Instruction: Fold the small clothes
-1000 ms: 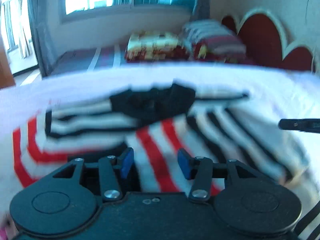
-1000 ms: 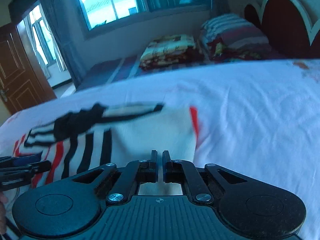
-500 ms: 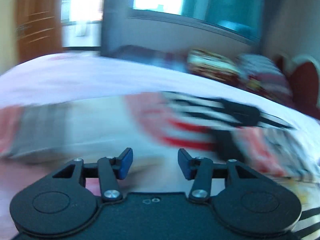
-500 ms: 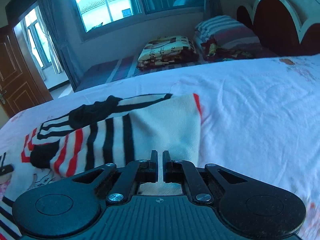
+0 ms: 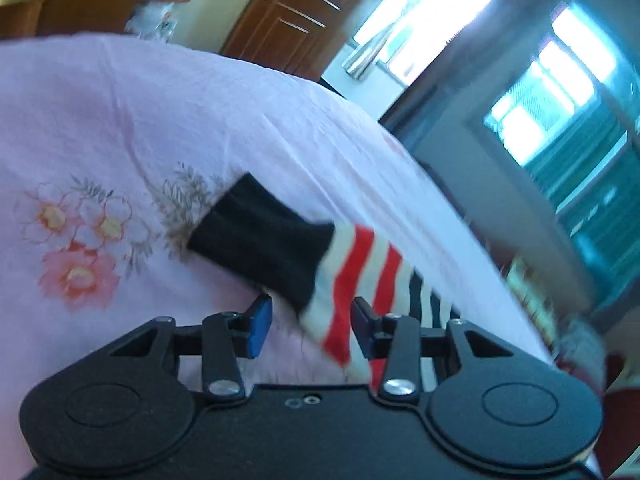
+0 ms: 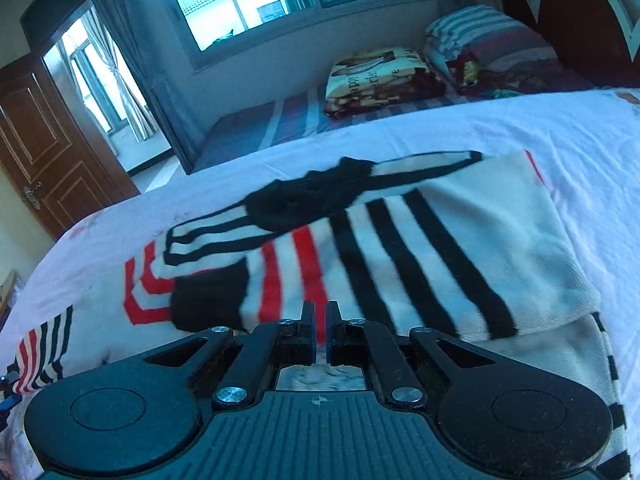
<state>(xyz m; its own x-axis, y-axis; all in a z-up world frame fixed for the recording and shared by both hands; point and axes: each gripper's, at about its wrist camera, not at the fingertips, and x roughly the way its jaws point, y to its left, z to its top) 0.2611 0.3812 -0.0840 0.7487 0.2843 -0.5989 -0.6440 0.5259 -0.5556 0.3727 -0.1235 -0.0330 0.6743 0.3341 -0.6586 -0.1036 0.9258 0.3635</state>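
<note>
A small striped knit sweater (image 6: 400, 248), white with black and red stripes and black cuffs, lies partly folded on the bed sheet (image 6: 580, 128). Its black collar (image 6: 312, 196) sits at the far side. My right gripper (image 6: 320, 316) is shut and hovers low over the sweater's near edge; whether it pinches cloth is hidden. In the left wrist view a sleeve with a black cuff (image 5: 260, 240) and red stripes (image 5: 352, 280) lies on the sheet. My left gripper (image 5: 308, 324) is open, its jaws on either side of the sleeve just behind the cuff.
The sheet has a pink flower print (image 5: 76, 240) left of the cuff. Folded blankets (image 6: 384, 80) and a striped pillow (image 6: 480, 36) lie at the far end by a red headboard (image 6: 580, 20). A wooden door (image 6: 44, 152) stands left, windows behind.
My left gripper has swung left from over the sweater body to the sleeve cuff, still open. My right gripper has stayed shut and shifted left along the sweater's near edge.
</note>
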